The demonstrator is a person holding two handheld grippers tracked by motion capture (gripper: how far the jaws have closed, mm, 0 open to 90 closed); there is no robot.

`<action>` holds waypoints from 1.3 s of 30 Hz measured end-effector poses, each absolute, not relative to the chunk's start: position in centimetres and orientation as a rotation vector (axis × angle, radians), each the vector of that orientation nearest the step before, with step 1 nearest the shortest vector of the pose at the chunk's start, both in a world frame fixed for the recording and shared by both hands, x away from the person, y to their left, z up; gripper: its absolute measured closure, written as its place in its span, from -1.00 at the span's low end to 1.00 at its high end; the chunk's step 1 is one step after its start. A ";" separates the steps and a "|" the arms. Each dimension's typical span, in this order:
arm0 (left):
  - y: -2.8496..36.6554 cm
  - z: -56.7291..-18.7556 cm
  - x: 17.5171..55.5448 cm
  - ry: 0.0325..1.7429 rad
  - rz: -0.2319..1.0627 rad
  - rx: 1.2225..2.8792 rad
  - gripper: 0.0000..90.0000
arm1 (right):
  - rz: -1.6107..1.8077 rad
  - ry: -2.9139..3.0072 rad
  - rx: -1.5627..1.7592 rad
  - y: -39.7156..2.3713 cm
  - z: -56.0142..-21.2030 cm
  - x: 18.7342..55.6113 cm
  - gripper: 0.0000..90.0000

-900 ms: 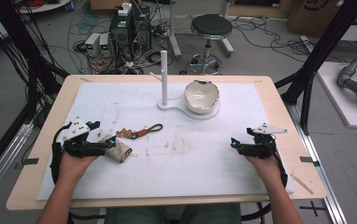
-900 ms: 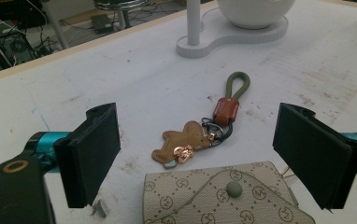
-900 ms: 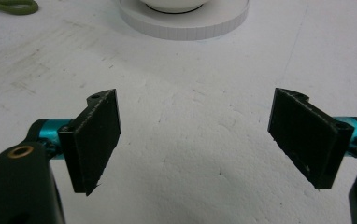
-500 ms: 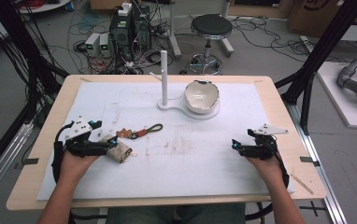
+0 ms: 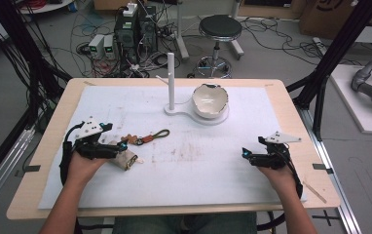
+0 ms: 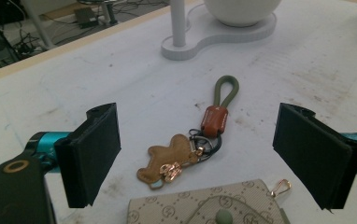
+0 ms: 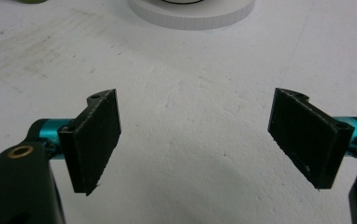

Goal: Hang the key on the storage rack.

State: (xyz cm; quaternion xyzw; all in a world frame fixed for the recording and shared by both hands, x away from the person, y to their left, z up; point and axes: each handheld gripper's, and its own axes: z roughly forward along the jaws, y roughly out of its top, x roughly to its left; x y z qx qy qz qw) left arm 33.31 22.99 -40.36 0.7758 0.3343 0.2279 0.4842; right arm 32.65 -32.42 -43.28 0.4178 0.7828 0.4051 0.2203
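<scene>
Right, nothing is picked up yet. The left claw (image 5: pixel 110 146) hangs wide and empty just over the patterned pouch (image 6: pixel 209 207), with the keychain (image 6: pixel 193 140) lying flat on the counter (image 5: pixel 184 185) just beyond it. The right claw (image 5: pixel 246 155) waits wide and empty, well apart. By my read, the whole grab is still to come.

My left gripper (image 5: pixel 118 147) low at the table's left, jaws spread wide, my right gripper (image 5: pixel 246 155) low at the right, jaws equally wide apart, forearms coming in from below
</scene>
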 end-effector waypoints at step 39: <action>16.2 -43.1 41.1 0.789 0.388 2.281 -0.55 | 1.128 2.190 1.155 -32.8 -43.6 32.0 -0.61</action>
